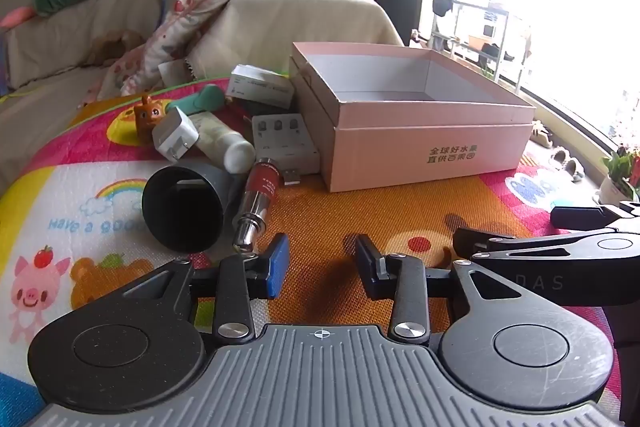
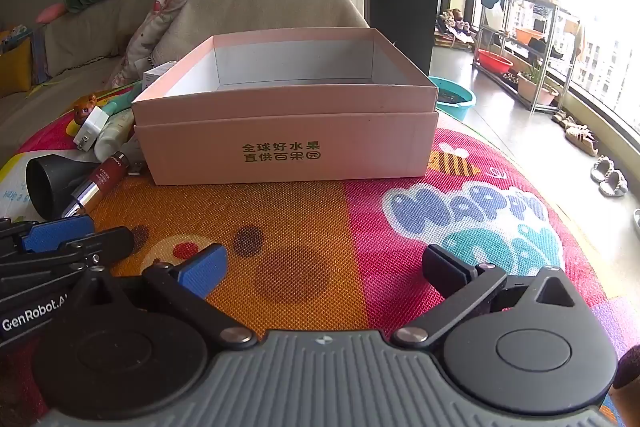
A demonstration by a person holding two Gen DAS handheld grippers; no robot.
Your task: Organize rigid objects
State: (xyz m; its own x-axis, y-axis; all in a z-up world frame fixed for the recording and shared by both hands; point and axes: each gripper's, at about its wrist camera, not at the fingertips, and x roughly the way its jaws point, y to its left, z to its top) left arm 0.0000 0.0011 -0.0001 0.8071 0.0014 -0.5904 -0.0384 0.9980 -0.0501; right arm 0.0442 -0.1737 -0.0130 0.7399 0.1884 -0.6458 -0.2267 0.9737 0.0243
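Nothing is held: the left gripper (image 1: 322, 263) is part open, the right gripper (image 2: 324, 267) spread wide. The box (image 2: 288, 143), centre frame, seems empty; the clutter (image 1: 224, 147) at left awaits reaching.

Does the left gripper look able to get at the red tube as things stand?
Probably yes: the left gripper is empty, and the red tube lies just ahead-left with its silver end nearest, nothing between.

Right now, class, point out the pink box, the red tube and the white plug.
pink box (image 2: 288, 157), right wrist view, front wall.
red tube (image 1: 262, 187), left wrist view, red body.
white plug (image 1: 175, 135), left wrist view, flat face.
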